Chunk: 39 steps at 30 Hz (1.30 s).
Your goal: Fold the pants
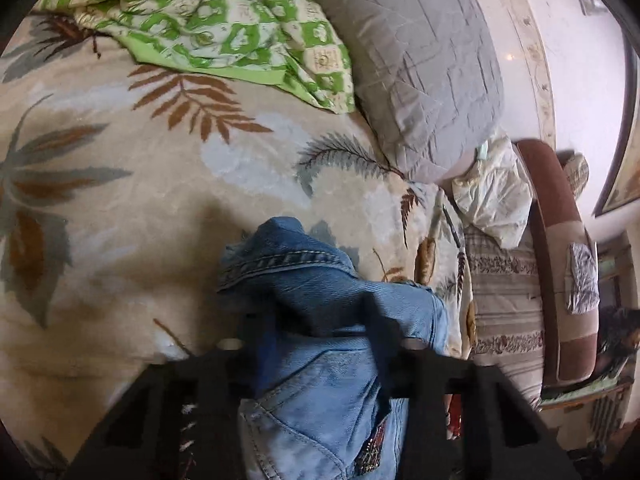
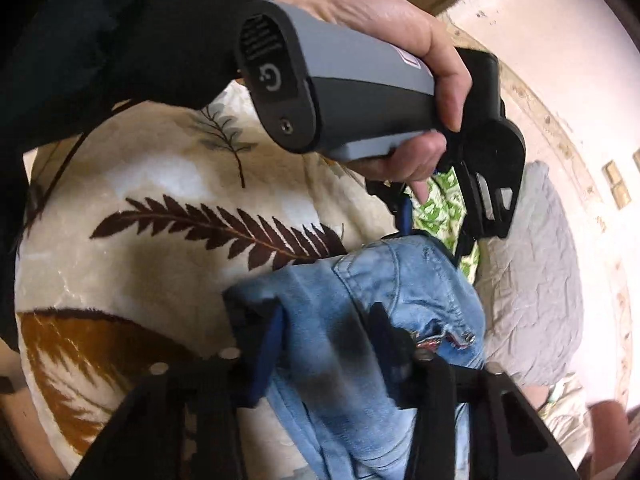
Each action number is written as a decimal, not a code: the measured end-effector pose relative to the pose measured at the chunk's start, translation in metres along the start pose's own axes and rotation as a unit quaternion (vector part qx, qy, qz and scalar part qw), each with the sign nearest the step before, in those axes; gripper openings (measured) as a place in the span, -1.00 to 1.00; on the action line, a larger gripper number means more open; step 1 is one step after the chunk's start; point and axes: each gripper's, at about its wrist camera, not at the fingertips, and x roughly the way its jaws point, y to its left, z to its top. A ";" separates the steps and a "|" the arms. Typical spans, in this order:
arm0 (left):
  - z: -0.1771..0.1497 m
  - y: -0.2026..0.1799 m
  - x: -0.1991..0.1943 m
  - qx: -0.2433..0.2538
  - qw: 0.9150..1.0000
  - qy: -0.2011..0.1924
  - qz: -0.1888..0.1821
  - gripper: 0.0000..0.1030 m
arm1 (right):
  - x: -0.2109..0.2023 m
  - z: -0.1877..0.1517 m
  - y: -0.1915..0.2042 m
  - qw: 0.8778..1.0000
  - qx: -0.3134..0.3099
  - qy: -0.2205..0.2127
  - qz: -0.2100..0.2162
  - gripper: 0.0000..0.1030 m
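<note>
The pants are light blue denim jeans [image 1: 320,304], bunched up above a leaf-print blanket [image 1: 120,200]. My left gripper [image 1: 316,324] is shut on a thick fold of the jeans near the waistband and pocket. My right gripper [image 2: 328,332] is shut on another fold of the jeans [image 2: 400,280]. In the right wrist view the other hand holds the grey handle of the left gripper [image 2: 352,92] just above and beyond the denim. Both grippers hold the jeans close together, lifted off the bed.
A green-and-white patterned cloth [image 1: 224,28] lies crumpled at the far side of the bed. A grey quilted pillow [image 1: 424,60] lies to the right of it. A white plastic bag [image 1: 496,196] and a brown-striped headboard [image 1: 560,264] stand at the right edge.
</note>
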 end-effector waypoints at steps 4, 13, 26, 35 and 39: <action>0.006 0.010 0.006 -0.017 1.000 0.002 -0.014 -0.81 | 0.007 0.001 -0.002 1.000 0.017 0.007 0.010 -0.51; 0.022 0.040 0.021 -0.075 0.996 0.008 -0.045 -0.84 | 0.019 -0.012 0.000 1.000 0.010 0.019 0.012 -0.52; 0.007 0.014 -0.028 -0.027 0.997 -0.070 -0.028 0.76 | -0.024 -0.018 -0.005 0.999 0.036 -0.013 -0.018 0.05; -0.042 -0.019 -0.067 0.085 0.976 -0.180 0.092 0.95 | -0.070 -0.080 -0.140 0.945 0.325 -0.028 0.020 0.84; -0.071 -0.034 -0.057 0.161 0.953 -0.200 0.164 1.00 | -0.041 -0.119 -0.204 0.879 0.469 -0.009 0.085 0.87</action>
